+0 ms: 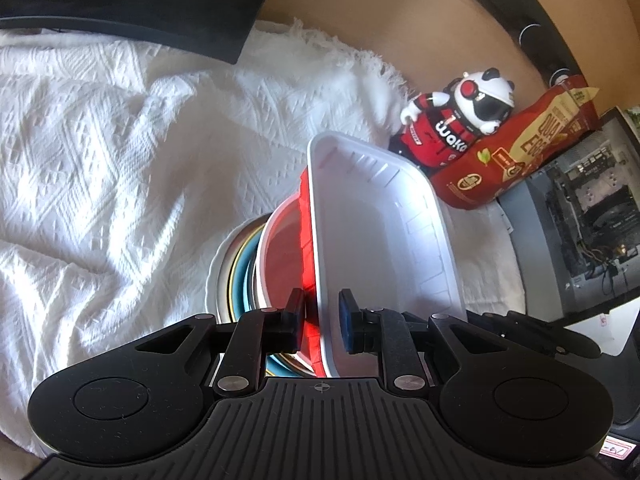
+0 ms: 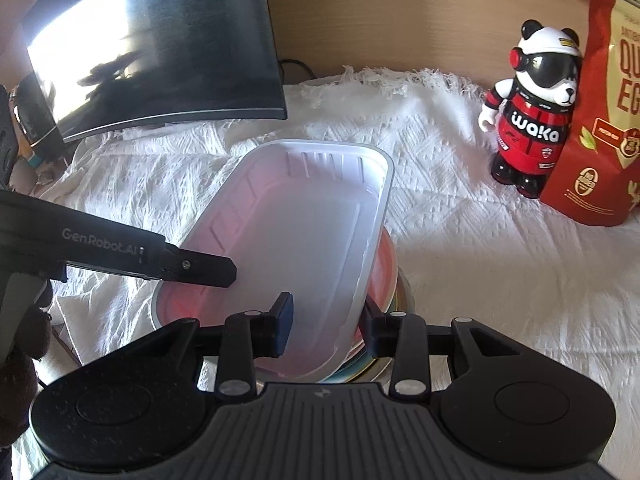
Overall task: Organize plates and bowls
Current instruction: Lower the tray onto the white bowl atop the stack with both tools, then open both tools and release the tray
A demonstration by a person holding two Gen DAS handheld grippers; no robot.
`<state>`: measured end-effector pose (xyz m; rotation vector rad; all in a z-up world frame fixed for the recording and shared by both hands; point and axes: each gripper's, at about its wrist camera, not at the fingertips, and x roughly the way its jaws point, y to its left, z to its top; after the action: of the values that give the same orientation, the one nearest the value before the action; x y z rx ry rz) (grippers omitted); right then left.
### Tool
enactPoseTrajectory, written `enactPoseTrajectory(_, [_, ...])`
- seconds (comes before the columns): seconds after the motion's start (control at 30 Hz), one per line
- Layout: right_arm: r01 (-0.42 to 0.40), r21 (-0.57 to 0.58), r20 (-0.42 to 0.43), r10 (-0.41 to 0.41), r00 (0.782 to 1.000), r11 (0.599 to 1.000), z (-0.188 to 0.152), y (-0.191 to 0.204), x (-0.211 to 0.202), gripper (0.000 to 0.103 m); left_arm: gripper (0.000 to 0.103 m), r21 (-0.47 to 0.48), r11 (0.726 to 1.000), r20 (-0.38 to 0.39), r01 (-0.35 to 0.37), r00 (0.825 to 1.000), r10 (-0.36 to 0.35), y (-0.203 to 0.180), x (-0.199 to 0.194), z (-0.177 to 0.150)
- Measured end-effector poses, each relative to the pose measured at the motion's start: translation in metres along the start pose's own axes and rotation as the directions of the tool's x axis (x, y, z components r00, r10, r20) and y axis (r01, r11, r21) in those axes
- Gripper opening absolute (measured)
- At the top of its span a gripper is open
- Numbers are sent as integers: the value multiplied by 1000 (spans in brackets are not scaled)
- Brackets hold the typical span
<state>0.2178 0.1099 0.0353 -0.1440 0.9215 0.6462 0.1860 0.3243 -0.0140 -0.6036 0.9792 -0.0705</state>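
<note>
A white rectangular plastic tray rests on top of a stack: a red bowl, then blue and other coloured plates on a white plate. My left gripper straddles the near rims of the white tray and red bowl, its jaws a little apart around them. In the right wrist view the white tray fills the middle. My right gripper straddles the tray's right-hand rim with a wider gap. The left gripper's finger reaches in from the left onto the tray's edge.
A white textured cloth covers the table. A panda figurine and a red snack bag stand at the right. A dark curved monitor stands at the back left. A grey box sits right of the stack.
</note>
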Motion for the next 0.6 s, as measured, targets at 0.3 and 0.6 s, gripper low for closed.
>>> enactPoseTrajectory(0.3, [46, 46, 17, -47, 999, 998, -2, 13, -12, 36, 20, 34, 998, -21, 61, 998, -60, 9, -13, 3])
enactPoseTrajectory(0.6, [84, 73, 59, -88, 994, 994, -6, 4, -21, 46, 20, 25, 997, 10, 76, 997, -77, 6, -17, -4])
